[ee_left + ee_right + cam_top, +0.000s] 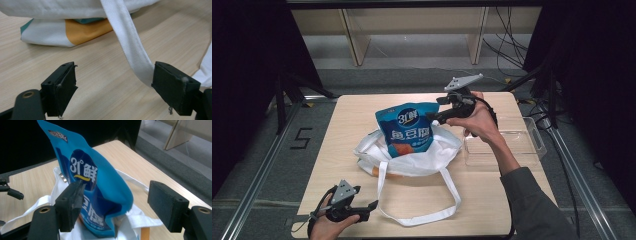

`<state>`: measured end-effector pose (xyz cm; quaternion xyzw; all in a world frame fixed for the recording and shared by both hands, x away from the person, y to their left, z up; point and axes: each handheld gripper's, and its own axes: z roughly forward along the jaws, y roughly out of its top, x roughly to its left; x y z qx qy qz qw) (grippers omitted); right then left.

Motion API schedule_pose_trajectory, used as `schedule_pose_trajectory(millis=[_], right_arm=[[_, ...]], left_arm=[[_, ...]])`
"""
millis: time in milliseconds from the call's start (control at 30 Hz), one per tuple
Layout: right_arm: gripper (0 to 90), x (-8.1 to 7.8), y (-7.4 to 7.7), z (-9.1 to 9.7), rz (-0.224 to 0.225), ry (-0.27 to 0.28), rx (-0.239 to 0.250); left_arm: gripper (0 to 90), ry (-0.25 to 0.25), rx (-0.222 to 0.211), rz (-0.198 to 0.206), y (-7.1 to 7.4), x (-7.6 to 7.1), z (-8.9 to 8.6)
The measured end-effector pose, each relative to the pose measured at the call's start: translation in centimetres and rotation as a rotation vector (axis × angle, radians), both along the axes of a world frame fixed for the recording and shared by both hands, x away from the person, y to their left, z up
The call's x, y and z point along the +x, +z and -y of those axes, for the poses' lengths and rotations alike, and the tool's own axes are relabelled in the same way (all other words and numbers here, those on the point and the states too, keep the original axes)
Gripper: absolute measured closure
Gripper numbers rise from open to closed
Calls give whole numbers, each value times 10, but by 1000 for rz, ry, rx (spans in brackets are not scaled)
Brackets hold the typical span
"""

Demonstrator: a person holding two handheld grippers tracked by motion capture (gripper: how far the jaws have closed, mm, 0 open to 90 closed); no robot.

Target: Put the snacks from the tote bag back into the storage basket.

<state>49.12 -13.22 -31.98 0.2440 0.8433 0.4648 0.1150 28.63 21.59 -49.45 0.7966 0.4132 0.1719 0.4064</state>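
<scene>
Looking down on a pale wood table [492, 197] on a grey floor, dark curtains left and right, a light wooden frame [412, 30] at the far side, cables [507, 45] trailing far right. Flanked by metal rails [257, 185], with a black mark like a 5 [301, 138] on the floor to the left. Standing upright at the table's middle inside a white bag [412, 157]: a blue pouch [408, 129] with white print, lower end sunk in the cloth, an orange patch peeking out beneath the bag. Lying just right of the bag, a clear tray [507, 145], partly covered by the right forearm. Poised at the pouch's far right edge, the right gripper [447, 114], jaws released and set wide; in the right gripper view the pouch [100, 187] sits between them, close against the left one, contact there hard to judge, well clear of the right one. Resting low at the near left corner, the left gripper [369, 209], jaws spread, nothing clamped; in the left gripper view the bag's strap [130, 42] drops behind the right jaw, touching or not unclear. Looping toward the near edge, the strap, its end cut off there. Small print on the pouch too blurred to read.
</scene>
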Motion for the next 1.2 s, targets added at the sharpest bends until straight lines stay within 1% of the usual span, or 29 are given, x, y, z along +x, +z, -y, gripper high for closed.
schedule_pose_trajectory(millis=[67, 100, 133, 167, 200, 233, 267, 300, 367, 400, 433, 467, 500, 533, 567, 600, 633, 667, 700, 733, 800, 833, 867, 900, 967, 1000, 1133, 1167, 1200], right_arm=[[316, 2, 0, -2, 1, 0, -11], [324, 4, -1, -4, 9, 23, -8], [335, 5, -1, -5, -1, 20, -6], [353, 6, -2, -7, 9, 20, -6], [374, 8, -2, -8, 9, 25, -9], [383, 8, -3, -9, -3, 25, -12], [401, 9, -2, -10, -2, 42, -21], [428, 10, -2, -12, -14, 42, -29], [456, 12, -4, -15, 9, 62, -25], [474, 12, -4, -16, -14, 62, -36], [489, 14, -5, -17, -8, 72, -44], [516, 15, -5, -18, -6, 75, -42], [552, 17, -6, -19, -2, 78, -19], [552, 17, -6, -19, -2, 78, -19], [571, 18, -5, -19, -20, 85, -27], [596, 19, -5, -19, -17, 88, -28], [653, 20, -4, -20, -28, 102, -32], [653, 20, -4, -20, -28, 102, -32], [692, 22, -5, -21, -17, 113, -22], [707, 23, -5, -20, -20, 124, -26], [732, 23, -5, -20, -25, 132, -25], [745, 25, -5, -19, -8, 135, -19], [777, 25, -5, -18, -33, 156, -14], [777, 25, -5, -18, -33, 156, -14], [831, 26, -5, -17, -25, 171, -15], [852, 26, -5, -17, -19, 178, -15], [884, 28, -5, -16, -19, 194, -9], [891, 31, -4, -16, -1, 216, -24], [891, 30, -3, -16, -22, 213, -26]], left_arm=[[184, -1, 12, -4, -1, 0, -1], [184, -14, 26, -6, 0, 1, -2], [184, -13, 28, -10, -1, 1, -2], [184, -8, 22, -8, -1, 1, -1], [184, -17, 41, -13, -1, 1, -2], [184, -6, 31, -8, -1, 0, -1], [185, -2, 40, -6, -1, 0, 0], [185, -15, 33, -7, -1, 0, -1], [187, 2, 29, -11, -2, -1, 0], [187, 3, 13, 0, -3, -1, 0], [188, -4, 14, -6, -3, -2, -1], [190, -14, 21, 1, -2, -1, -1], [190, -16, 32, -7, -2, -1, -2], [191, -16, 32, -7, -2, -1, -2], [191, -18, 33, -6, -2, -1, -3], [191, -22, 41, -4, -2, -2, -3], [191, -11, 26, -9, -3, -2, -2], [191, -27, 43, 1, -2, -1, -3], [191, -9, 22, -13, -3, -2, -2], [191, -22, 40, 0, -2, -2, -3], [191, -11, 25, -11, -3, -2, -2], [191, -10, 23, -12, -3, -2, -2], [193, -10, 26, -11, -3, -2, -2], [194, -10, 26, -11, -3, -2, -2], [197, -15, 32, -8, -2, -2, -2], [199, -13, 29, 7, -4, -1, -2], [204, -13, 29, 5, -4, -1, -2], [207, -22, 44, 3, -3, -1, -3], [208, -6, 24, -7, -4, -2, -2]])
